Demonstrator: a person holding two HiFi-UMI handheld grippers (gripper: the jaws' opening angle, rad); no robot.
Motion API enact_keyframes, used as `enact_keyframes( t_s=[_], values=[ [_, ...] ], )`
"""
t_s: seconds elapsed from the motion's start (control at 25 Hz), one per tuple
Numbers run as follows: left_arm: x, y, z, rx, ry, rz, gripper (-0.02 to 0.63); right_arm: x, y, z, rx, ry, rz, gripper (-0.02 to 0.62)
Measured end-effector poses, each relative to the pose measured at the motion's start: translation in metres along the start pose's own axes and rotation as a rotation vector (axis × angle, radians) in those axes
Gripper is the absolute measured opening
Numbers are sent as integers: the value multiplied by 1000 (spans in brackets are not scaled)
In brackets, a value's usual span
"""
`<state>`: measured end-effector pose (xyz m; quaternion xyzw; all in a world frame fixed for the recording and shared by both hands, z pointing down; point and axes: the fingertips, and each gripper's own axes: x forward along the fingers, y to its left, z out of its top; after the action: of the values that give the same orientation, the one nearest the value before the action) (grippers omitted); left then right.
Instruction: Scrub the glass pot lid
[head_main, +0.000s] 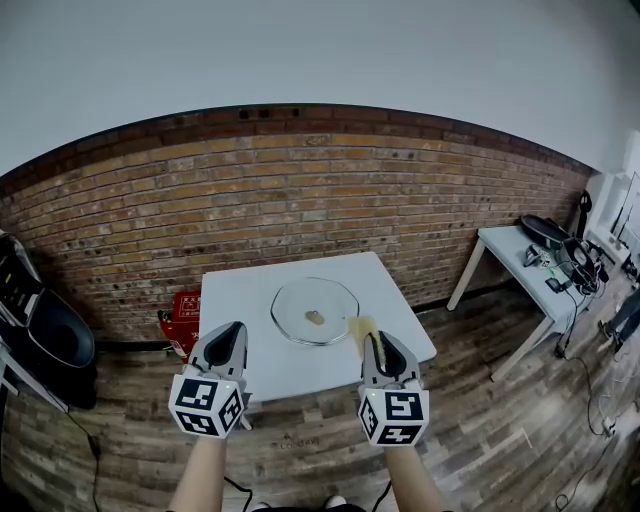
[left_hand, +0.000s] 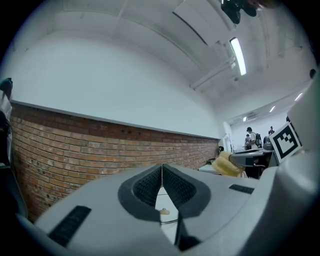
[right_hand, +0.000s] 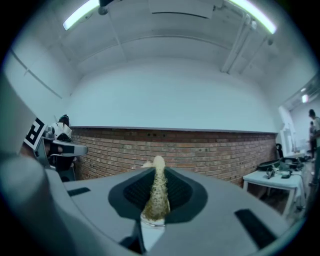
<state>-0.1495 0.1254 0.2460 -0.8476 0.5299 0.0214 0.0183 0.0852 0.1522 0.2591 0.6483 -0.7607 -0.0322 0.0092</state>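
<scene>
1. Gripper check, R side: your right gripper (right_hand: 158, 172) is clamped on a sponge (right_hand: 157, 197), yellow w/ a green-flecked scour face. It's held on edge, pinched across its thin dimension.
2. Sponge long axis runs along the jaws, pointing fwd. Its yellow end sticks out just past the tips.
3. Your left gripper (left_hand: 162, 172) is fully closed w/ nothing in it; the pads meet at the tips.
4. Both grippers point level, side by side, over the near edge of the white surface (head_main: 232, 300), not touching anything on it.
5. Key relation: the glass lid (head_main: 335, 300) lies ahead of and below both grippers, between their two lines, approx. centred on the surface. The R tip is nearer to it than the L, and the sponge end is already close to the near-right rim in the head view.
6. Lid lies flat. It's round, so it has no long axis in plan, and any approach angle works. Small tan knob (head_main: 315, 318) sits at centre, prob. facing up; can't be sure.
7. My read: scrubbing not begun. You'd likely need to tip the R gripper down and fwd-left to lay the sponge on the glass. The L is free to pin the rim, since a loose lid on a smooth surface may slide.
</scene>
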Motion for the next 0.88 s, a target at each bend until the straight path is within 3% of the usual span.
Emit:
enact_keyframes(
  t_s=[0.4, 0.88],
  values=[
    [28, -34, -7, 16, 28, 2, 12, 7, -40, -11, 7, 8, 22, 58],
    [71, -58, -25, 39, 54, 65, 12, 45, -90, -28, -2, 19, 82, 58]
  ],
)
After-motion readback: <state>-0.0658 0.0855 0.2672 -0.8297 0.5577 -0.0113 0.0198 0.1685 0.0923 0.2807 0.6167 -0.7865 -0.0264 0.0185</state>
